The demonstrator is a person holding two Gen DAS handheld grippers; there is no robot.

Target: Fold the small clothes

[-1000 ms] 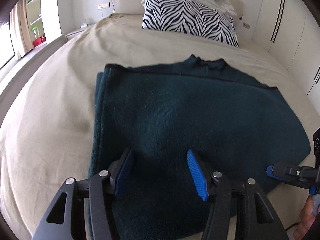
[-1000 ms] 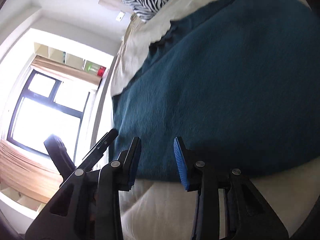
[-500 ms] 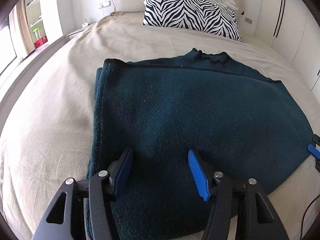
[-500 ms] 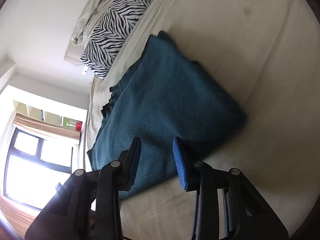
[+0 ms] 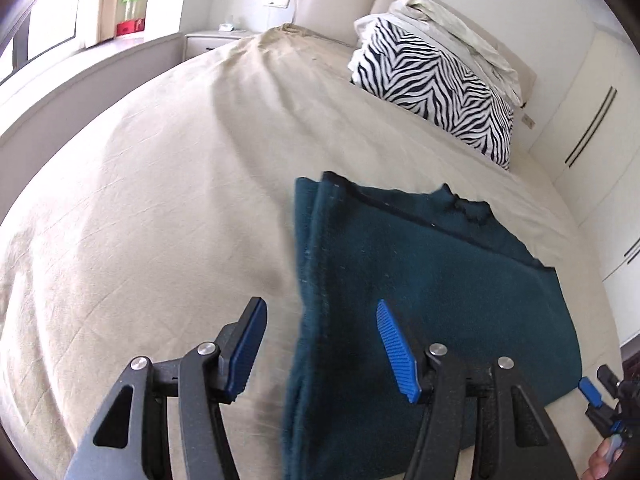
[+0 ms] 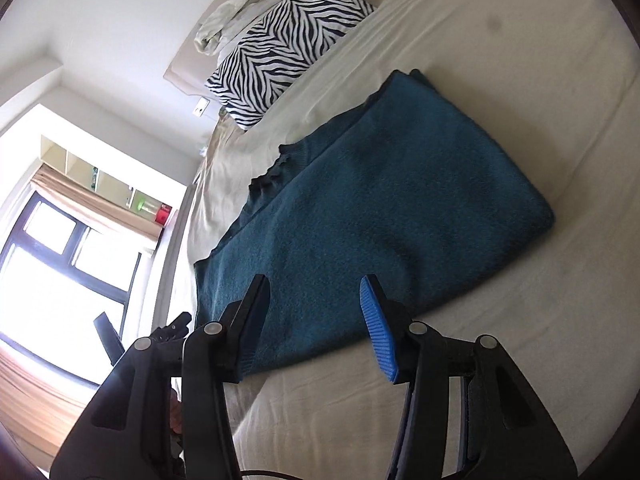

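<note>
A dark teal knitted sweater (image 5: 432,292) lies folded flat on the beige bed sheet (image 5: 160,208); it also shows in the right wrist view (image 6: 380,216). My left gripper (image 5: 320,344) is open and empty, hovering over the sweater's left folded edge, one finger over the sheet, the other over the fabric. My right gripper (image 6: 316,320) is open and empty, above the sweater's near edge. The right gripper also shows at the lower right of the left wrist view (image 5: 600,396).
A zebra-striped pillow (image 5: 436,88) with a rumpled pale sheet (image 5: 448,28) on it leans on the headboard. A nightstand (image 5: 216,38) and window (image 6: 60,264) lie to the left, white wardrobes (image 5: 592,92) to the right.
My left gripper has swung left, from over the sweater's middle to its left edge. My right gripper has pulled back and opened wider; more of the sweater shows.
</note>
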